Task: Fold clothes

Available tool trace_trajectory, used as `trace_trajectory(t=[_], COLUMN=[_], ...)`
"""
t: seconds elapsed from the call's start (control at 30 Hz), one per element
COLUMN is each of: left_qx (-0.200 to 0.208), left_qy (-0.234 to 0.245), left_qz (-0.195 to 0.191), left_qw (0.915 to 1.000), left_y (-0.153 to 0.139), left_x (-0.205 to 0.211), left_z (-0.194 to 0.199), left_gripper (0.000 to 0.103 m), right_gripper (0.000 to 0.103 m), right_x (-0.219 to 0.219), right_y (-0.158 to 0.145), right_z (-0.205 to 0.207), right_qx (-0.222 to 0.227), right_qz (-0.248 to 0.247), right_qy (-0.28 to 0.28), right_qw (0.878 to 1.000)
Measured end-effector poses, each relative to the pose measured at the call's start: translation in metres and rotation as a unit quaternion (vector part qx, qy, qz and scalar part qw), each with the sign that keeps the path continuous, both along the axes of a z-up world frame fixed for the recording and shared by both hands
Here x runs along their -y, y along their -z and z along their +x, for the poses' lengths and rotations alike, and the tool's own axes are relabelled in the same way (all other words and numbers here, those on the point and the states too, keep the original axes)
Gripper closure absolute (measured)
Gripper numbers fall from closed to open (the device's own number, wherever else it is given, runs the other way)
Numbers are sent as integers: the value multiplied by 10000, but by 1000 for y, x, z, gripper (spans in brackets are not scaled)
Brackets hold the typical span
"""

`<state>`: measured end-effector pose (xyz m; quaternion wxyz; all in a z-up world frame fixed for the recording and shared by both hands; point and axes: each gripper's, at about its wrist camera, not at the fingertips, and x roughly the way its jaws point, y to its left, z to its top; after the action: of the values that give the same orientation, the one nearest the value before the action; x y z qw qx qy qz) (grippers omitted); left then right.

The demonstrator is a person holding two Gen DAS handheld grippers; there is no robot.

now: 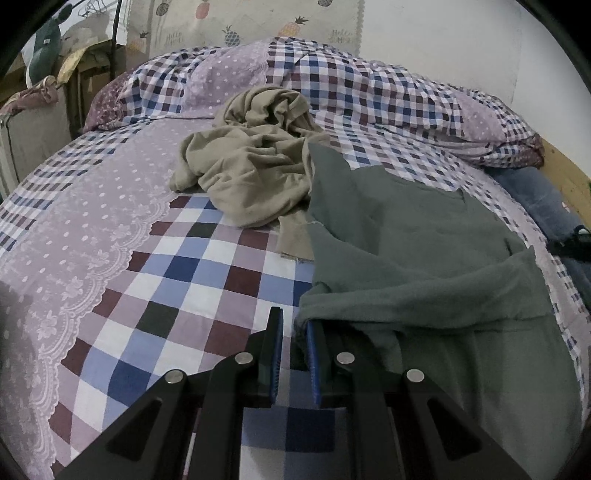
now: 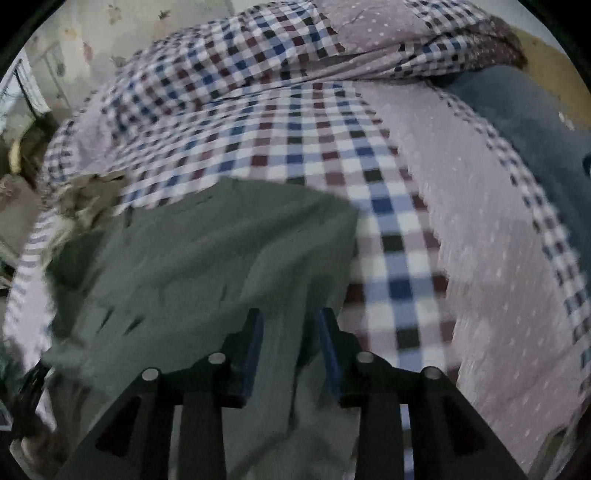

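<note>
Matt grey-green cloth garment (image 1: 424,251), crumpled beige cloth garment (image 1: 251,162), smooth checked bedsheet (image 1: 207,266), matt black plastic tongs (image 1: 293,328)

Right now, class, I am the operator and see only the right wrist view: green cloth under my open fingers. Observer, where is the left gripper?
Observer: The left gripper sits at the near left edge of the green garment. Its fingers are close together, and I cannot tell whether they pinch the cloth.
Operator: I see a beige scrap at my left. What is it?
Observer: It is a whole beige garment, crumpled in a heap, and the green garment's far corner overlaps it.
Operator: What is beyond the pillows?
Observer: A pineapple-print cloth hangs on the wall.
</note>
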<state>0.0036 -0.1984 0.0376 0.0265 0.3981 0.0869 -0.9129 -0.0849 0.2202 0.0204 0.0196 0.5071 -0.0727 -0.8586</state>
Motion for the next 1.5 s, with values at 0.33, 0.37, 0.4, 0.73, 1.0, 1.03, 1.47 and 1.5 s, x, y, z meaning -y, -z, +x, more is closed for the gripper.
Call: trace_trajectory(t=[0.33,0.37,0.4,0.73,1.0,1.03,1.47,1.5], left_qx=[-17,-7,3,72,-50,-55,-259,-282], left_qy=[-20,-35,-50,-37,111,126,540,571], left_qz=[-17,2,21,259,401,446,205,218], left_qw=[10000,10000,10000,9996,9991,9989,9980,9977], left_y=[-2,-1,-1,4,0,1,-3,-3], left_x=[-1,0,1,7,4,5,-9,-9], left_z=[5,5,5,1,-8,-10,-21,-19], left_gripper=[87,85,84,72,72,72,95,98], right_gripper=[99,101,101,93,65,65,90,95], right_x=[24,23,23,181,345,362,397,394], right_y=[52,47,38,-50,-14,-7,41,41], right_z=[37,39,40,-32,-120,-130,-172,-174], right_qx=[627,600,485,-544,179,302,700,701], right_qz=[867,1233,1212,-218,-302,-225,611,525], right_qy=[-356,-195,-154,-2007,-2994,-3036,-2604,-2602], right_qw=[9936,9904,9913,9779,9535,9521,9610,9616])
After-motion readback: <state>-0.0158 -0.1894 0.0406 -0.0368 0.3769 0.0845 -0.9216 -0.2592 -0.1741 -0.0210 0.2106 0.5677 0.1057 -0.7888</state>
